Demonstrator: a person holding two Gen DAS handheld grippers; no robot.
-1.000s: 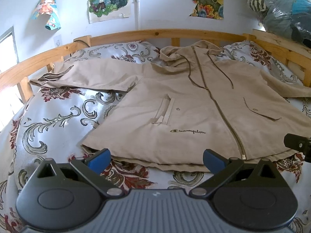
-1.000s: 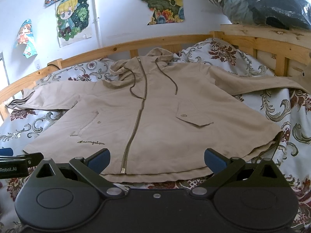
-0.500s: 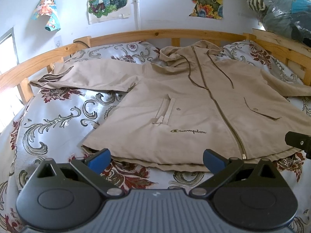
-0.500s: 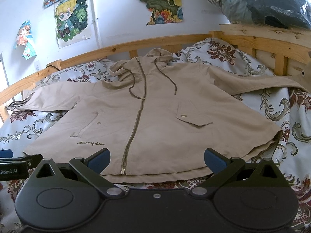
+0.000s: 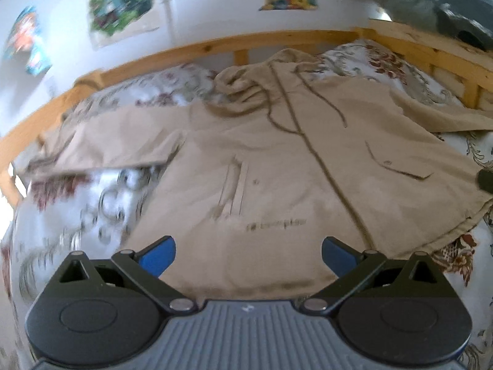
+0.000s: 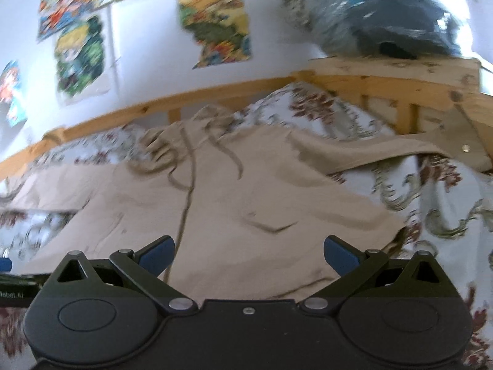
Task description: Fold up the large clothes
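Note:
A beige hooded zip jacket [image 5: 277, 166] lies front up on the bed, sleeves spread to both sides, hood toward the headboard. It also fills the right wrist view [image 6: 234, 203]. My left gripper [image 5: 248, 254] is open and empty, over the jacket's lower left front near the logo. My right gripper [image 6: 248, 254] is open and empty, over the lower right front by the zip. The right sleeve [image 6: 385, 151] runs off to the right. Both views are blurred by motion.
The bed has a floral cover [image 5: 86, 203] and a wooden rail [image 5: 191, 52] around its far and right sides. Bagged bedding [image 6: 385, 21] sits on the rail at upper right. Posters hang on the white wall [image 5: 120, 3].
Both grippers have moved forward over the jacket's hem, which now lies under them. The views tilted and blurred. Both jaws stay open.

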